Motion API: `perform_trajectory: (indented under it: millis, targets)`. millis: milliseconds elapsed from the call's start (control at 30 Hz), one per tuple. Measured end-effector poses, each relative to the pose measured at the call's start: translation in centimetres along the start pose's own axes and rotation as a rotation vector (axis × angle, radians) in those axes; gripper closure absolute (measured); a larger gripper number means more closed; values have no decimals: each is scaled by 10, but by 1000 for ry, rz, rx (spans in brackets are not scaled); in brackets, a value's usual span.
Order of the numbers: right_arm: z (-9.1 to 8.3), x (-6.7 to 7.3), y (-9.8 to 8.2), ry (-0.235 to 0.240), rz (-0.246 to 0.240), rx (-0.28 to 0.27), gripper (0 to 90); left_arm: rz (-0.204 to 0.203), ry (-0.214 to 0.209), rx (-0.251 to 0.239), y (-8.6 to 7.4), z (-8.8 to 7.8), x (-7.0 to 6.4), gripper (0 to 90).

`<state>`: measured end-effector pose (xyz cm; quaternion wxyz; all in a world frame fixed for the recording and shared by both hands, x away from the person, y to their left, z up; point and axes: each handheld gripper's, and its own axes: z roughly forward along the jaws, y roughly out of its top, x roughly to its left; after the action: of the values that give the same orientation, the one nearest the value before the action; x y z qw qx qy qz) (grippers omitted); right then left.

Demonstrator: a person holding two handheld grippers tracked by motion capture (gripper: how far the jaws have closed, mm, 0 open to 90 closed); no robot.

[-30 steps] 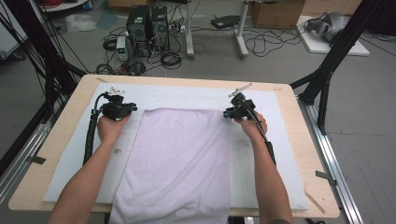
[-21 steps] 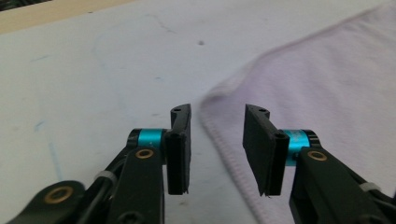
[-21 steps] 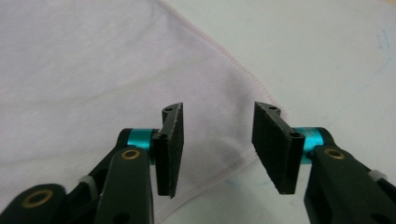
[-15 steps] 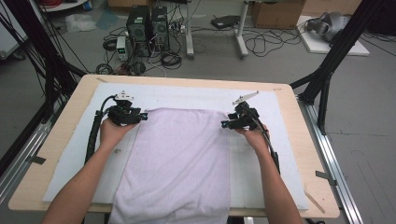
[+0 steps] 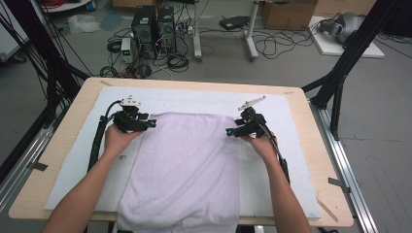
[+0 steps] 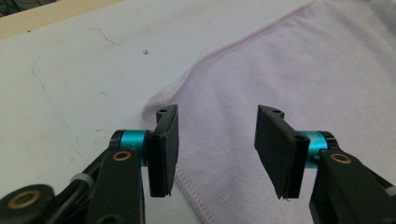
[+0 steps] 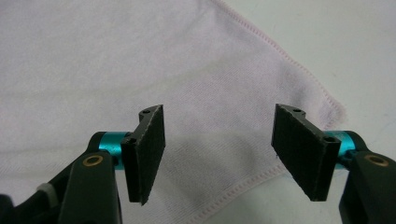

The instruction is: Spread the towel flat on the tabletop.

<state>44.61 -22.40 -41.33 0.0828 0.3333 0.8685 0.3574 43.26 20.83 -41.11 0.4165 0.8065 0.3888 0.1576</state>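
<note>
Left tongs (image 6: 212, 151) and right tongs (image 7: 233, 154), each with jaws spread wide and holding nothing. In the left gripper view the jaws straddle one far corner of a pale lilac towel (image 6: 289, 84), the hemmed edge running just inside the left jaw; in the right gripper view the jaws stand over the other far corner, its stitched hem passing below and to the right. High view: left tongs (image 5: 150, 124) and right tongs (image 5: 230, 131) sit at the towel's (image 5: 187, 165) two far corners, a hand behind each. The towel lies flat on a white mat (image 5: 194, 99) covering the tabletop (image 5: 77, 97), its near end hanging over the front edge.

Handling, as judged: light, soft, limp terry cloth that will sag and fold when lifted; not fragile, not slippery. The hemmed corners offer the firmest hold, pinched through the double-stitched edge.

No brand, label or legible writing is visible on the towel or mat.
</note>
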Motion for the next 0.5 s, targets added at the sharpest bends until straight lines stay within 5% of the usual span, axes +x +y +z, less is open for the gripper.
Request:
perform_trajectory:
  millis: [500]
  targets:
    - [-9, 5, 0, -4, -13, -48, 314, 23, -11, -3, 2, -2, -5, 472]
